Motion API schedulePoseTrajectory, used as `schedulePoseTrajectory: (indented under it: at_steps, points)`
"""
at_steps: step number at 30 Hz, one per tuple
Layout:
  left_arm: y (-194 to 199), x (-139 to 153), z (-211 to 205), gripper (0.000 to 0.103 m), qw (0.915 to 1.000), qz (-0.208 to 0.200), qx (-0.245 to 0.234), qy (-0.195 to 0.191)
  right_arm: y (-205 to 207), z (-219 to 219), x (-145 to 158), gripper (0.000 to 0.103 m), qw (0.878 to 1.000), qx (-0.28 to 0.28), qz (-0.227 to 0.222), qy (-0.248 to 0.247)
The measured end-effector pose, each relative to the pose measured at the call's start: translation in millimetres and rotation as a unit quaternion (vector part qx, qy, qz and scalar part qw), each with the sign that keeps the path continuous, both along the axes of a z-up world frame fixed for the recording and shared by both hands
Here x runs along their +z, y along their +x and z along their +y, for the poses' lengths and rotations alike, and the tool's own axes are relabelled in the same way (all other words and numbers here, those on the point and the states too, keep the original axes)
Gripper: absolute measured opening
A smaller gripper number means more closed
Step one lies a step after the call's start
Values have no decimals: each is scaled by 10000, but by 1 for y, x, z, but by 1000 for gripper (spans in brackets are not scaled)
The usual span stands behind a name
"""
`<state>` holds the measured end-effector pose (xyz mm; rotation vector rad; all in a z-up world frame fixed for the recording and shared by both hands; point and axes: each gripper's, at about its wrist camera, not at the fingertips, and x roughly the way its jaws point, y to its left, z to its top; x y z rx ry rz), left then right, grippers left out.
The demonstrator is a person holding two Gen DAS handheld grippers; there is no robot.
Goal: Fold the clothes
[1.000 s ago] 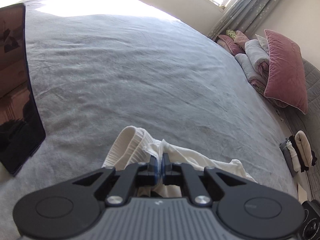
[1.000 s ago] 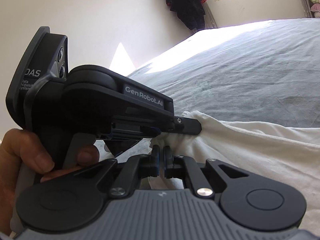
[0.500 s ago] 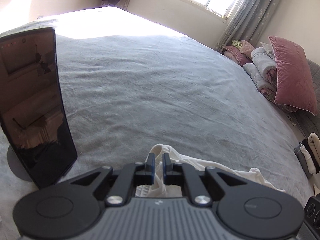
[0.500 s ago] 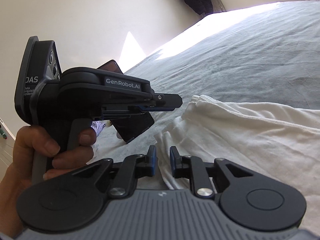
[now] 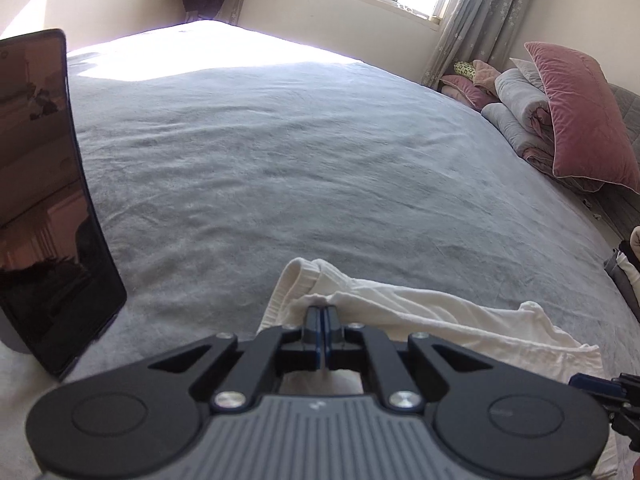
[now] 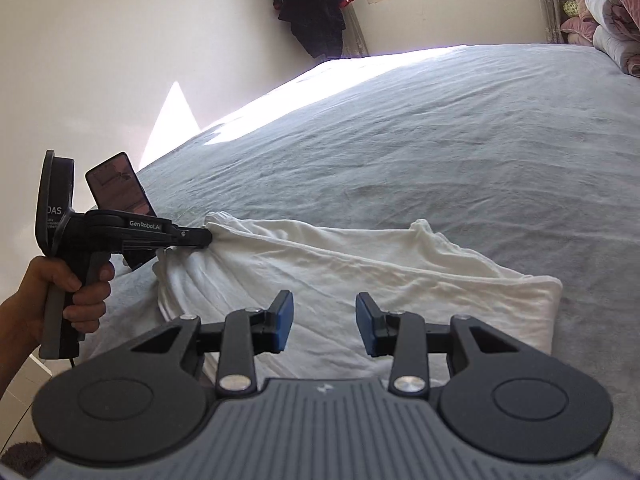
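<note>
Left tongs (image 5: 322, 316) pinched on white garment (image 6: 360, 272); right tongs (image 6: 324, 322) wide above it.

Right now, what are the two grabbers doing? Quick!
Left gripper: closed, pinching the white garment at its corner.
Right gripper: open, holding nothing, hovering over the garment.

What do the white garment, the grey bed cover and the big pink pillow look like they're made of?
White garment: soft knit, probably cotton; matte, finely creased, with a ribbed band at one end.
Grey bed cover: matte, slightly fuzzy cloth, perhaps brushed cotton or fleece; shallow wrinkles, no shine.
Pink pillow: looks like velvet; its surface catches light in soft patches.
</note>
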<state>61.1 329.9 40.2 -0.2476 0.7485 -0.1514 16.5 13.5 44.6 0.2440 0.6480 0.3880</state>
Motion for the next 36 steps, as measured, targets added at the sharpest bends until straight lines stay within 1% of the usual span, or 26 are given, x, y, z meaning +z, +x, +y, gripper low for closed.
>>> schedulePoseTrajectory:
  at_steps: [1,4,7,8,9,11,12,13,14,16,19,20,21,23,26,28,29,31,32,34,35,36]
  points:
    - [-4,5,-4,5,10000,-43,-14,21,-4,-12,-1,39,9999,-105,6,-75]
    - [-18,19,-22,7,9995,-210,-199,105,-21,-44,0,39,9993,-371,41,-20]
    - [-32,32,-41,16,9983,-373,-423,165,-37,-65,-3,39,9983,-515,225,171]
    - [-37,33,-52,20,9972,-408,-617,145,-41,-70,-5,39,9976,-528,351,263]
    - [-43,35,-63,21,9955,-438,-835,119,-46,-74,-8,39,9968,-538,481,355]
    - [-55,35,-92,22,9887,-446,-1421,156,-52,-80,-12,39,9939,-546,733,613]
    - [-60,34,-104,25,9853,-453,-1633,207,-55,-83,-14,39,9920,-549,858,742]
    - [-68,33,-119,26,9803,-476,-1894,300,-59,-85,-16,39,9898,-552,983,871]
    - [-77,31,-135,30,9739,-502,-2178,402,-62,-88,-18,39,9872,-555,1108,1000]
    - [-90,27,-158,34,9620,-542,-2621,536,-64,-91,-22,38,9822,-556,1257,1282]
    - [-115,19,-187,40,9369,-640,-3362,718,-62,-93,-29,31,9733,-530,1501,1651]
    - [-121,17,-193,43,9303,-663,-3525,763,-60,-92,-31,26,9705,-491,1581,1752]
    - [-127,16,-198,45,9245,-682,-3663,804,-58,-92,-34,19,9676,-451,1659,1852]
    - [-139,13,-208,47,9122,-721,-3936,885,-54,-92,-38,10,9617,-420,1819,2009]
    - [-155,13,-222,50,8995,-842,-4165,1022,-51,-101,-34,8,9492,-418,1927,2452]
    - [-163,11,-233,53,8925,-947,-4252,1173,-49,-104,-29,8,9459,-362,1936,2579]
    - [-166,10,-239,53,8912,-1019,-4215,1328,-47,-105,-26,8,9442,-333,1941,2640]
    - [-171,5,-250,53,8897,-1160,-4085,1675,-44,-106,-21,8,9452,-248,1933,2618]
    - [-171,2,-255,52,8905,-1163,-4002,1825,-44,-106,-19,8,9467,-227,1921,2576]
    - [-170,-6,-264,51,8921,-1110,-3842,2104,-43,-108,-18,11,9537,-321,1882,2325]
    - [-170,-8,-265,51,8931,-1110,-3792,2151,-43,-109,-18,16,9570,-371,1861,2196]
    - [-171,-10,-265,51,8943,-1123,-3748,2171,-43,-112,-18,16,9608,-448,1823,2042]
